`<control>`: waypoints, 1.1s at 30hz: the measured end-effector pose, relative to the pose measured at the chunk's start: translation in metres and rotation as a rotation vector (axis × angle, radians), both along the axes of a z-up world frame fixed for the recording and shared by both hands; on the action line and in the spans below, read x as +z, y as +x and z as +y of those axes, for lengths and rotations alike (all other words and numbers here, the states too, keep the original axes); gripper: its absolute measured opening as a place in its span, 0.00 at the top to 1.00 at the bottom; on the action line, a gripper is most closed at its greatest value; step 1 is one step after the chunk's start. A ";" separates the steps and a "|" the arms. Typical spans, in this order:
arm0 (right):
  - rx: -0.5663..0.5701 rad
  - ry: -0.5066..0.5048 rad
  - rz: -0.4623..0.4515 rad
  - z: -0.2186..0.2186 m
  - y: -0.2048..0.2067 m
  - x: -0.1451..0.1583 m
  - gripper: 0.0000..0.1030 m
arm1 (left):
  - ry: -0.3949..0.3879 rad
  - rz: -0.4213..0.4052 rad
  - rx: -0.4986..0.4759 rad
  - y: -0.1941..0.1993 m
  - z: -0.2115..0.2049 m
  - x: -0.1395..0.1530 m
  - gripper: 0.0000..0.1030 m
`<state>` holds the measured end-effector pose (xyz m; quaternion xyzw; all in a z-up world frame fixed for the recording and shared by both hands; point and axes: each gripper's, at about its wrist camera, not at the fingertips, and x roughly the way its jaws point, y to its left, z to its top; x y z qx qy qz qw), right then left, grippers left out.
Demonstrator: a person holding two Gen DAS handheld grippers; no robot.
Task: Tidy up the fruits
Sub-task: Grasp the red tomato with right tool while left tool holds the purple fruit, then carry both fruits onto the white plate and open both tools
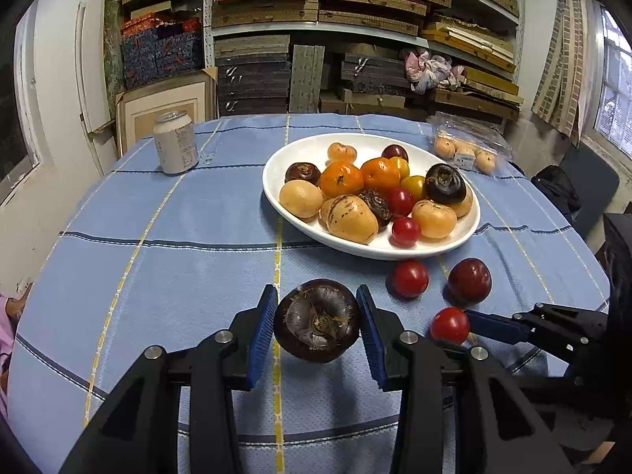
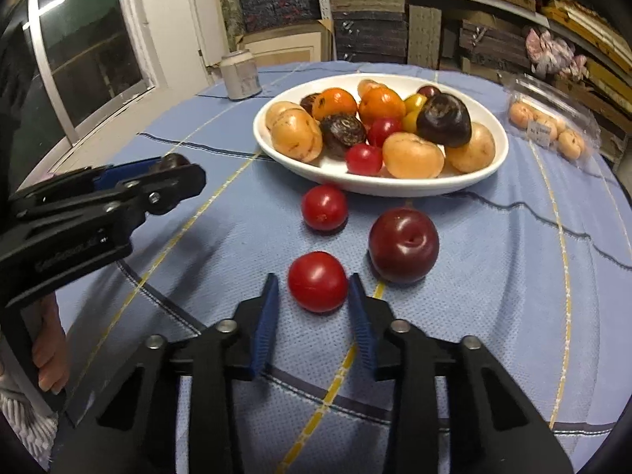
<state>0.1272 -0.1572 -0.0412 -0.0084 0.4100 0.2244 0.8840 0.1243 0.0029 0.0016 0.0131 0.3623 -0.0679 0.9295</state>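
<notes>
While the left tool point(image 1: 318, 328) clamps a mangosteen point(image 1: 317, 320), right tool point(image 2: 313, 296) closed on a red tomato point(image 2: 318, 281).

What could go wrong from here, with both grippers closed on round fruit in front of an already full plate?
1. The right gripper pinches only the near part of a smooth red tomato, so it might squirt out forwards.
2. The white plate is heaped; adding the dark mangosteen held by the left gripper may dislodge fruit.
3. A loose plum sits just beside the right gripper and could get nudged.
</notes>
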 end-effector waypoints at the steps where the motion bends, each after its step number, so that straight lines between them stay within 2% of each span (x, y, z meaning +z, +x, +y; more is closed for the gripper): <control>1: -0.001 0.014 0.008 -0.002 0.002 -0.001 0.70 | 0.003 0.004 -0.001 0.001 -0.001 -0.001 0.60; 5: -0.001 0.043 0.013 -0.008 0.002 -0.001 0.71 | 0.017 0.013 -0.010 0.000 -0.006 -0.006 0.60; 10: -0.002 0.097 0.010 -0.025 -0.017 0.004 0.71 | 0.030 -0.010 -0.024 -0.008 -0.012 -0.004 0.60; 21: -0.035 0.248 -0.094 -0.061 -0.061 0.041 0.71 | 0.087 -0.117 -0.031 -0.027 -0.027 0.018 0.60; 28: -0.065 0.268 -0.161 -0.079 -0.034 0.086 0.71 | 0.138 -0.141 -0.024 0.009 -0.031 0.035 0.60; 33: -0.073 0.252 -0.198 -0.077 0.019 0.116 0.71 | 0.157 -0.138 -0.019 0.061 -0.032 0.046 0.60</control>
